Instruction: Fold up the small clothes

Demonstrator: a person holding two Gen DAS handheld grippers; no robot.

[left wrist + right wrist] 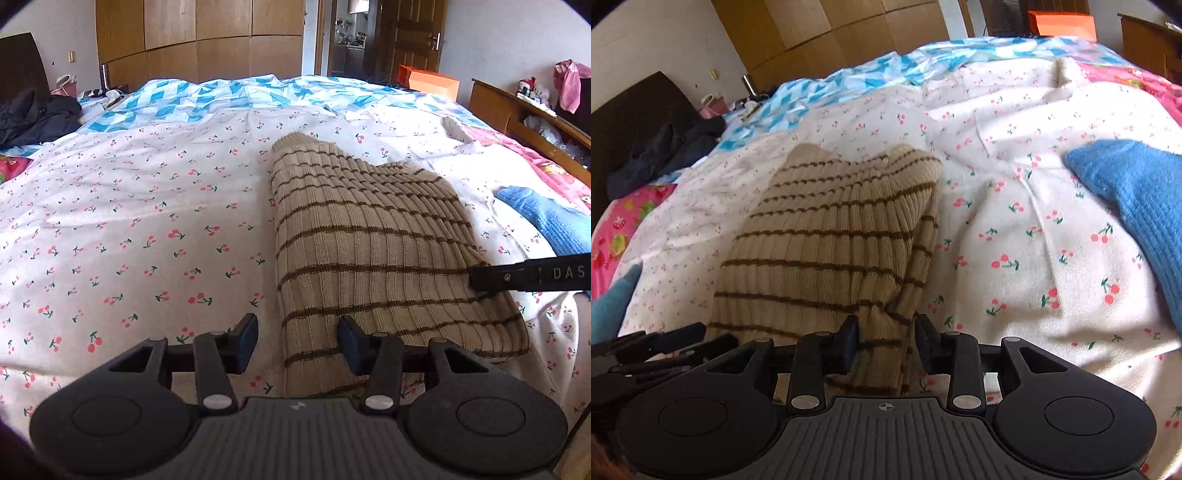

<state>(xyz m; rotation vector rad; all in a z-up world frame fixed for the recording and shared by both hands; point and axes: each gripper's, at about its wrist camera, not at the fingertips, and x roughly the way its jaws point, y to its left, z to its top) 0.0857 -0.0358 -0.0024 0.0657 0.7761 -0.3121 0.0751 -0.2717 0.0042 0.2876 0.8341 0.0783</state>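
one striped beige sweater (pixel 369 251) is laid on the bed (pixel 129 221), with one blue knit (pixel 1137 206) beside it. the left gripper (pixel 298 341) is held wide; the right gripper (pixel 886 343) is spread around sweater fabric. "das" is read on it.

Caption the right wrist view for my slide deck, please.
Right gripper open around a bunched fold of the striped beige sweater on the cherry-print sheet.

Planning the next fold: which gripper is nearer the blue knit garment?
Right. The right gripper sits at the striped sweater beside the blue knit garment; the left gripper is farther away.
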